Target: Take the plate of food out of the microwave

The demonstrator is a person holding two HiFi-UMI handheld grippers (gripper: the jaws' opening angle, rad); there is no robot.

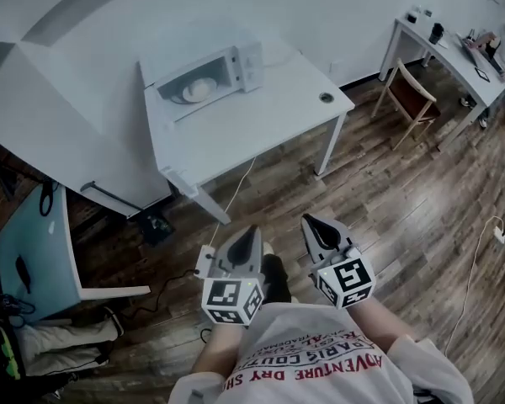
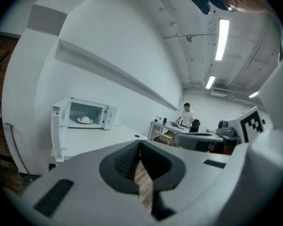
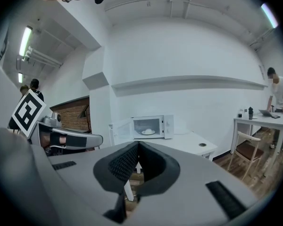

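Note:
A white microwave (image 1: 215, 72) stands at the back of a white table (image 1: 269, 116), its door (image 1: 153, 99) swung open to the left. Inside it a white plate with a pale mound of food (image 1: 199, 90) is visible, as it is in the left gripper view (image 2: 86, 120) and the right gripper view (image 3: 147, 132). Both grippers are held low in front of my body over the wooden floor, well short of the table. The left gripper (image 1: 252, 229) is shut with nothing in it. My right gripper (image 1: 306, 219) has its jaws together and is also empty.
A small round grommet (image 1: 326, 97) sits near the table's right corner. A wooden chair (image 1: 411, 91) and a second white desk (image 1: 454, 49) with a person at it are at the right. A pale blue chair (image 1: 34, 242) stands at the left. A cable (image 1: 236, 194) hangs to the floor.

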